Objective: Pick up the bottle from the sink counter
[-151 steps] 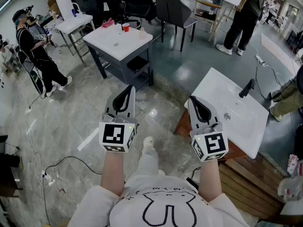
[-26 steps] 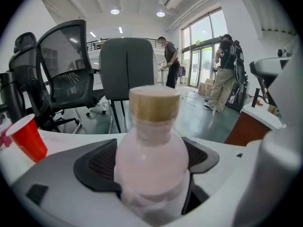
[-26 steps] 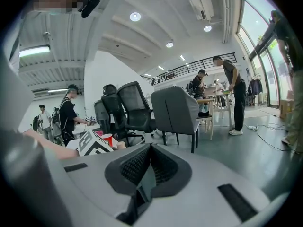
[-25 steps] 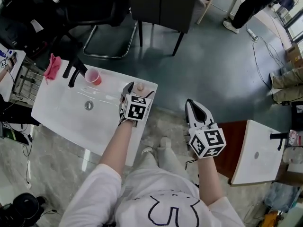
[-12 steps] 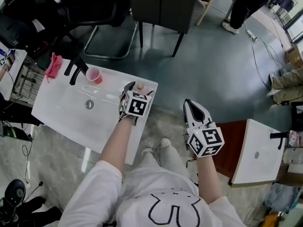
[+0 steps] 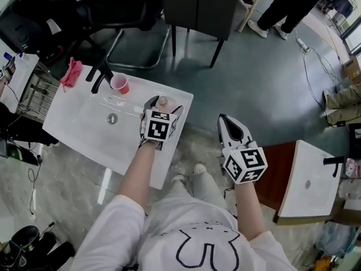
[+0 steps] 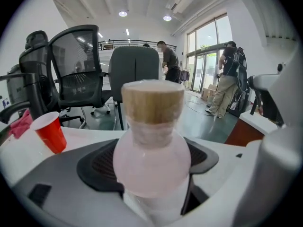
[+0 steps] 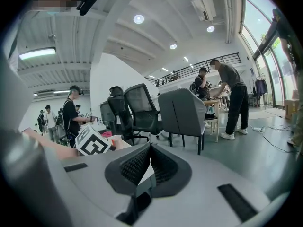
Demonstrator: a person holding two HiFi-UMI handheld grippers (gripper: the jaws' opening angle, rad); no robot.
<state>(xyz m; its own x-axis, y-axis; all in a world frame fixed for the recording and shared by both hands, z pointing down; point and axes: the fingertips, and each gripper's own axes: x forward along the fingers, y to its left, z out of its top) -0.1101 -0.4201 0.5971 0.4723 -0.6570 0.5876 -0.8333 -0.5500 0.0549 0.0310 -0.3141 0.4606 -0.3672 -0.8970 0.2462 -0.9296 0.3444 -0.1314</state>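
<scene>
A small pale pink bottle (image 6: pixel 164 101) with a tan cap stands at the right end of the white sink counter (image 6: pixel 79 137). My left gripper (image 6: pixel 163 104) reaches over the counter's near edge, and its jaws sit either side of the bottle. The left gripper view has the bottle (image 7: pixel 152 148) filling the space between the two black pads (image 7: pixel 97 164), with its round body against both. My right gripper (image 6: pixel 228 123) hangs over the floor to the right of the counter. Its jaws (image 8: pixel 150 150) are shut with nothing in them.
On the counter's far side stand a red cup (image 6: pixel 120 84), a black faucet (image 6: pixel 101 75) and a pink cloth (image 6: pixel 71 73). A drain (image 6: pixel 113 118) sits in the basin. A grey chair (image 6: pixel 197 10) stands beyond, and a second white sink (image 6: pixel 304 179) lies far right.
My left gripper has moved forward until the bottle sits between its jaws. The right gripper has stayed shut in about the same place.
</scene>
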